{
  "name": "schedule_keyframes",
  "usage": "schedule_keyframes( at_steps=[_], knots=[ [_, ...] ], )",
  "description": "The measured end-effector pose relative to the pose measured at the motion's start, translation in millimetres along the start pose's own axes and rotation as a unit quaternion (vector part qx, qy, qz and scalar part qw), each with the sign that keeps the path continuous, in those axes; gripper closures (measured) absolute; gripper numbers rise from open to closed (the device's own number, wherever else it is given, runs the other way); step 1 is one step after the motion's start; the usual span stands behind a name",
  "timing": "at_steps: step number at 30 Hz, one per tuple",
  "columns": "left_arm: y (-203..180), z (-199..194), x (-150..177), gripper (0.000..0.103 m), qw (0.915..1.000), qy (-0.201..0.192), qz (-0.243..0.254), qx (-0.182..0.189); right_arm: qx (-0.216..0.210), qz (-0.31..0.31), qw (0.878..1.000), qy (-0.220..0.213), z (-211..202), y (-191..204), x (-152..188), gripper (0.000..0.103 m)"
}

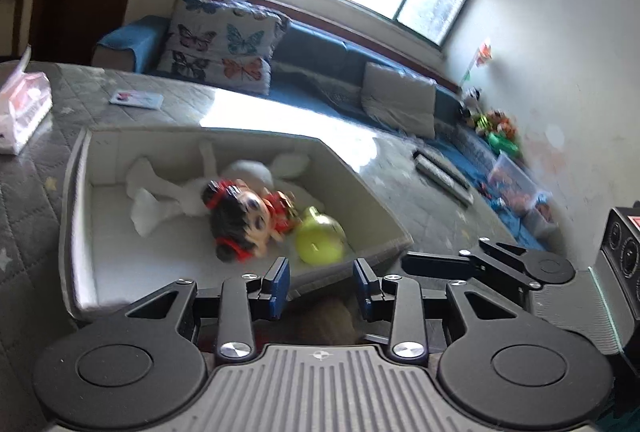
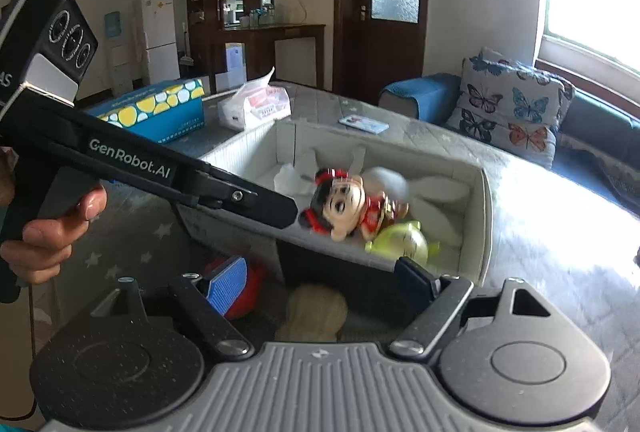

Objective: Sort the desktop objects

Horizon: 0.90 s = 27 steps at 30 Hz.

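Observation:
A grey box [image 1: 394,232] with white lining holds a white plush rabbit [image 1: 160,199], a black-haired doll in red [image 1: 244,220] and a yellow-green round toy [image 1: 320,240]. My left gripper [image 1: 322,286] hovers at the box's near wall, open, with nothing between its blue pads. The right wrist view shows the same box [image 2: 478,216], doll [image 2: 344,207] and yellow-green toy [image 2: 400,242]. My right gripper [image 2: 322,284] is open just short of the box, above a tan soft thing [image 2: 314,312] and a red object [image 2: 252,284] on the table. A hand [image 2: 52,232] holds the left gripper [image 2: 284,209] at the box's left wall.
A quilted grey cover with stars [image 2: 132,244] lies over the table. Behind the box are a blue spotted tissue box [image 2: 160,107], a plastic tissue pack [image 2: 256,103] and a small card [image 2: 364,123]. A blue sofa with a butterfly cushion [image 1: 224,43] runs along the far side.

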<state>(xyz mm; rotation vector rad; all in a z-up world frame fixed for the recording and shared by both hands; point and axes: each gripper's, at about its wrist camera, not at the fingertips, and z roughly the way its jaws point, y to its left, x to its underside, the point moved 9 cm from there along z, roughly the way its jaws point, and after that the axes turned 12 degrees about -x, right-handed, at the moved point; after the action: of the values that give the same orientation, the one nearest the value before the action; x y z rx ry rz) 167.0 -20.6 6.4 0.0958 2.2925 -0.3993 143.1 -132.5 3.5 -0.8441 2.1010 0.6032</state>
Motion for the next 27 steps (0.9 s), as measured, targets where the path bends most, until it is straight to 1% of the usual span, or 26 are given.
schedule_keyframes(
  at_steps=[3,6,11,13,14,17,19,23,27],
  knots=[
    [-8.4,10.5,13.9,0.066,0.9997,0.021,0.011,0.0,-0.002,0.02,1.0,0.007,3.4,1.5,15.5,0.021],
    [-12.1,20.9,23.4,0.066,0.9991,0.037,0.019,-0.009,0.0,0.036,0.999,0.014,8.1,0.9,26.3,0.026],
    [-12.2,33.3,29.1,0.066,0.9982,0.055,0.018,-0.014,-0.004,0.058,0.998,0.021,17.0,-1.5,38.7,0.03],
    [-12.8,37.9,30.2,0.066,0.9978,0.061,0.019,-0.016,-0.007,0.065,0.998,0.022,20.5,-3.0,40.9,0.036],
    [-13.2,40.2,30.8,0.066,0.9976,0.064,0.019,-0.017,-0.009,0.068,0.997,0.022,21.7,-3.4,42.0,0.036],
    [-13.5,44.7,31.3,0.066,0.9973,0.068,0.018,-0.019,-0.011,0.073,0.997,0.023,25.7,-4.7,44.2,0.037],
    [-13.7,46.1,31.7,0.066,0.9972,0.072,0.015,-0.018,-0.014,0.077,0.997,0.024,28.1,-5.4,45.5,0.042],
    [-13.9,49.1,32.6,0.066,0.9969,0.077,0.01,-0.016,-0.018,0.086,0.996,0.026,32.8,-6.9,47.6,0.045],
    [-14.0,48.8,32.6,0.066,0.9967,0.079,0.008,-0.016,-0.015,0.095,0.995,0.027,35.1,-9.0,49.3,0.052]
  ],
)
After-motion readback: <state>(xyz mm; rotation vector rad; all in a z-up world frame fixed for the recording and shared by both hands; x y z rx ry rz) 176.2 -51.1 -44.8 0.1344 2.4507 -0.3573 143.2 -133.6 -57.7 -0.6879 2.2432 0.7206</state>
